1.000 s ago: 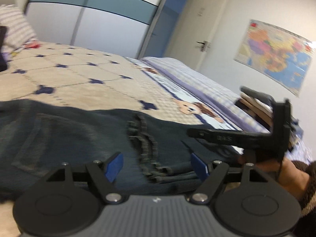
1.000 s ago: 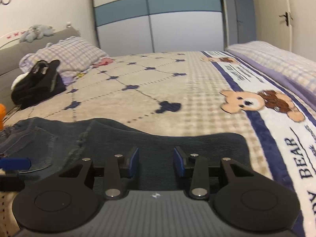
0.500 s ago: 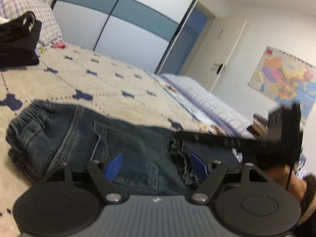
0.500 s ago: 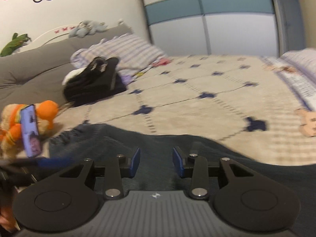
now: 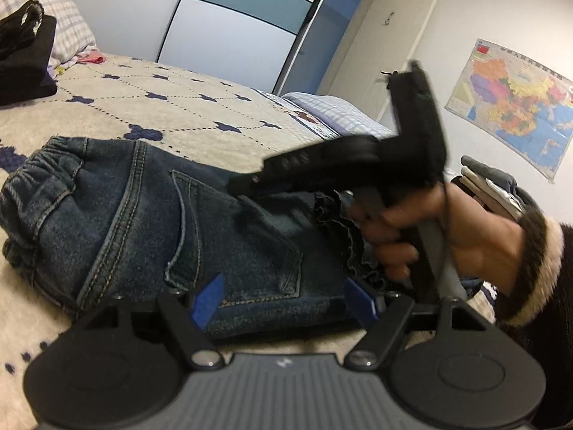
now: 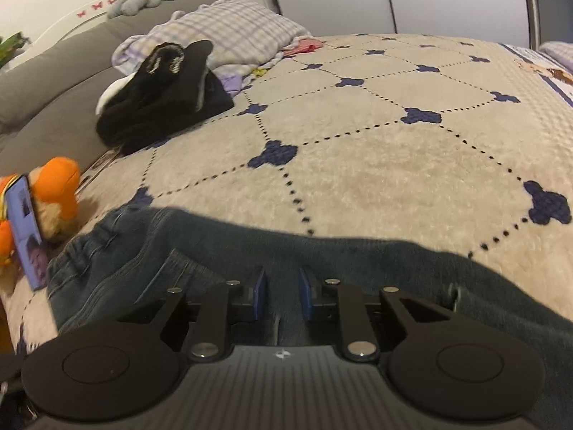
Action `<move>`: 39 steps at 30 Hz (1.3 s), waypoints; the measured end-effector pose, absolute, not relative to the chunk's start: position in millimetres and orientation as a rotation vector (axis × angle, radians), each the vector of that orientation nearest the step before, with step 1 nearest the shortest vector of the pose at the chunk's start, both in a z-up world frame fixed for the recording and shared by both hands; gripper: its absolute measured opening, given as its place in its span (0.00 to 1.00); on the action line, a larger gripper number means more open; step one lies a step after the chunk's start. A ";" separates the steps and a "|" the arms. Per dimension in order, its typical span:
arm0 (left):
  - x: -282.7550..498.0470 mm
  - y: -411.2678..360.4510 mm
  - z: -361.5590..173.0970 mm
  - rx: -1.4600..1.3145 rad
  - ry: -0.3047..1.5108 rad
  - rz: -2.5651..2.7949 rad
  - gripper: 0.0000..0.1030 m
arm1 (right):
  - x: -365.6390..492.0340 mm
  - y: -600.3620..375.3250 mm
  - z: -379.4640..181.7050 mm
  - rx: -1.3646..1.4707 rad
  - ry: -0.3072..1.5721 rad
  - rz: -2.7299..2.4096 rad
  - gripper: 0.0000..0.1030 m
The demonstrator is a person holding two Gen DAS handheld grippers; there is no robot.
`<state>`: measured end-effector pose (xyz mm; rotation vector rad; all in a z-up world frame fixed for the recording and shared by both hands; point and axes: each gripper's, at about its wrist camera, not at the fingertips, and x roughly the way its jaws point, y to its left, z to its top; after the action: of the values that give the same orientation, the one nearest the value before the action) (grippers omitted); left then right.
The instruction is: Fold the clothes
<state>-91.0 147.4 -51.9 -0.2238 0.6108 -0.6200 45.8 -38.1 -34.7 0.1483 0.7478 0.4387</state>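
Jeans (image 5: 150,222) lie flat on the bed (image 6: 376,150), already doubled over, back pocket up, waistband to the left in the left wrist view, ruffled hem end to the right by the person's right hand (image 5: 422,229). Long axis runs left-right across both views, roughly square to where both tongs point. Left tongs (image 5: 283,299) are spread wide, empty, hovering just over the near edge of the denim below the pocket; nothing between the pads. Right tongs (image 6: 283,295) are closing, gap already narrow, with denim directly under and between the fingers; can't tell from either view whether the pads actually pinch cloth yet, no visible bunching. In the left wrist view the right tool sits over the middle of the jeans, tip aimed toward the waistband, so the right hand looks nearer to the fold line and the left nearer the front edge. My read: next fold is along the long axis, hem end toward waistband. No containers in view. Black folded clothes (image 6: 161,96) sit well apart by the pillow (image 6: 229,32); an orange plush toy (image 6: 53,186) props up a phone (image 6: 27,229) just beside the waistband.
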 end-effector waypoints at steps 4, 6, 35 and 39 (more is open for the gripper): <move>-95.0 148.1 -49.0 -0.221 0.603 -0.611 0.74 | 57.6 -38.6 -36.6 0.183 0.763 0.410 0.20; -98.1 149.3 -45.2 -0.230 0.601 -0.600 0.77 | 56.0 -42.3 -33.5 0.207 0.758 0.410 0.20; -95.4 231.5 -53.4 -0.725 0.598 -0.102 0.82 | -56.3 -165.7 1.6 0.317 0.641 0.369 0.40; -90.3 233.8 -60.6 -0.779 0.602 -0.076 0.81 | -60.0 -172.3 -15.8 0.345 0.675 0.353 0.40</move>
<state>-90.3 233.8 -60.6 -0.7788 0.6018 -0.0760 -60.0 -172.3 -15.8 0.3454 0.6751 0.3533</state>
